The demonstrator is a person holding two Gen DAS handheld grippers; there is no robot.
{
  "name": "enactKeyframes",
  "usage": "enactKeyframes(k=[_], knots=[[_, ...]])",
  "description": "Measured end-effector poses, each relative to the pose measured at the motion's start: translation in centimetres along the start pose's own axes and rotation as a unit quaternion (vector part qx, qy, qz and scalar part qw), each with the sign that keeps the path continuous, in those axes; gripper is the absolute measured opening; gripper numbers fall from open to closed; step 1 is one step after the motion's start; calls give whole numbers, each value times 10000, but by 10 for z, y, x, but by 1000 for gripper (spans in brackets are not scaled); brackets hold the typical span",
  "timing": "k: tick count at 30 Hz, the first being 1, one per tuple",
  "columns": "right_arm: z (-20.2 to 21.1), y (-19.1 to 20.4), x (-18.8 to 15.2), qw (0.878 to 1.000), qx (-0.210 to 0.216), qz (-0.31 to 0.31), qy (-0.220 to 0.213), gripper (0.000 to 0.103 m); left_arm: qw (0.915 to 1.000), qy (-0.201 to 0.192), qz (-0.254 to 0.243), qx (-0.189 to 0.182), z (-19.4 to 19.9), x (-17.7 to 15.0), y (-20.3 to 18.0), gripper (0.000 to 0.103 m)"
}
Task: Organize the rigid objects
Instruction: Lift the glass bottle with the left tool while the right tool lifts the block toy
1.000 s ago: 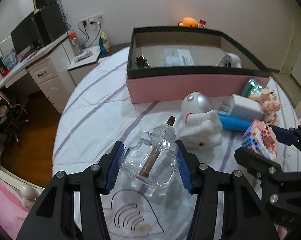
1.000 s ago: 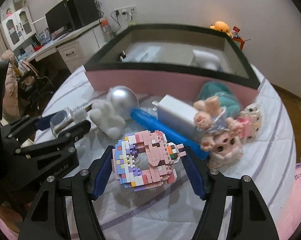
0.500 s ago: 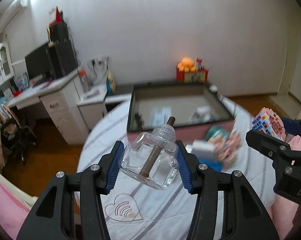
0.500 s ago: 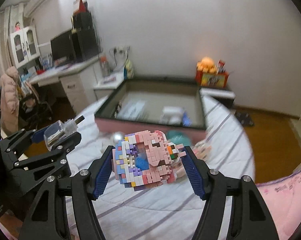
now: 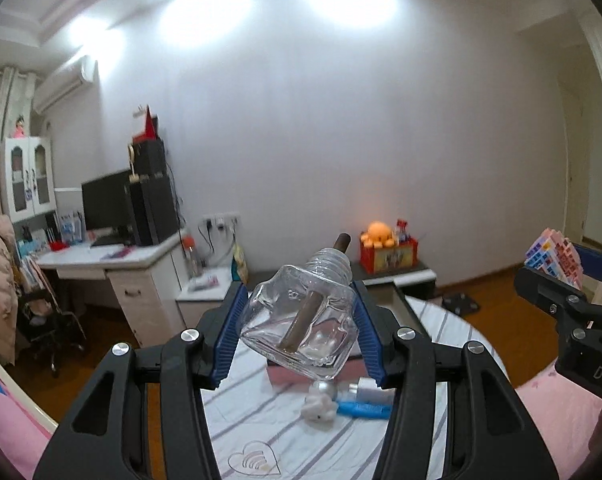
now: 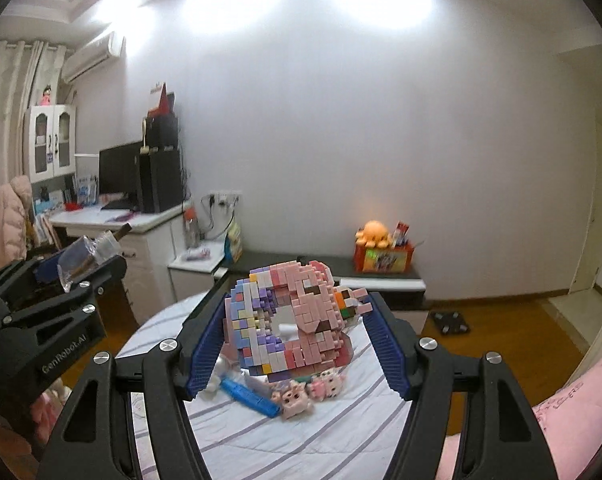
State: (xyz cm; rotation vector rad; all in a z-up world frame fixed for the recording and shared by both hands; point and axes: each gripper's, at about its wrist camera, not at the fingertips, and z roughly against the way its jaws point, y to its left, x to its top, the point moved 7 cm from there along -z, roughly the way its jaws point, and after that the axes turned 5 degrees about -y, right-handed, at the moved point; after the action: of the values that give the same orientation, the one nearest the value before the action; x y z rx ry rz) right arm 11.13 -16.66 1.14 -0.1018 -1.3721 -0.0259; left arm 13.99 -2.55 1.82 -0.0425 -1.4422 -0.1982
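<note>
My left gripper (image 5: 299, 328) is shut on a clear glass bottle (image 5: 301, 320) with a brown wick, held high above the round table (image 5: 261, 420). My right gripper (image 6: 297, 332) is shut on a pink and purple brick-built ring model (image 6: 289, 320), also raised; it shows at the right edge of the left wrist view (image 5: 553, 256). The pink box with a dark rim (image 5: 285, 374) is mostly hidden behind the bottle. A white figure (image 5: 321, 402), a blue stick (image 5: 365, 410) and a white charger (image 5: 367, 386) lie on the table.
Small pink dolls (image 6: 301, 396) lie on the striped tablecloth below the right gripper. A desk with a monitor (image 5: 105, 204) stands at the left. A low cabinet holds an orange plush (image 6: 373, 232). A pink cushion (image 6: 573, 408) is at the right.
Both grippers have risen well above the table with their objects still held, and the views have tilted up toward the wall. The table objects now sit low and small.
</note>
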Motion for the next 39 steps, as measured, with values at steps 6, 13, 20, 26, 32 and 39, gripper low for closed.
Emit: enactKeyframes(k=[6, 13, 20, 26, 32, 39], knots=[[23, 2, 8, 9994, -96, 74, -325, 69, 9995, -292, 79, -23, 15, 10, -1, 53], [22, 6, 5, 9995, -45, 122, -278, 69, 9996, -251, 61, -63, 13, 6, -7, 53], [22, -6, 4, 9995, -77, 117, -283, 69, 9999, -123, 73, -27, 1, 3, -5, 53], [10, -8, 3, 9996, -166, 87, -222, 69, 9999, -17, 124, -82, -11, -1, -7, 53], [-17, -11, -2, 9996, -272, -14, -3, 69, 9994, 289, 165, -95, -43, -13, -8, 53], [-82, -17, -15, 9985, -352, -73, 410, 69, 9959, 864, 256, -61, -113, -37, -5, 53]])
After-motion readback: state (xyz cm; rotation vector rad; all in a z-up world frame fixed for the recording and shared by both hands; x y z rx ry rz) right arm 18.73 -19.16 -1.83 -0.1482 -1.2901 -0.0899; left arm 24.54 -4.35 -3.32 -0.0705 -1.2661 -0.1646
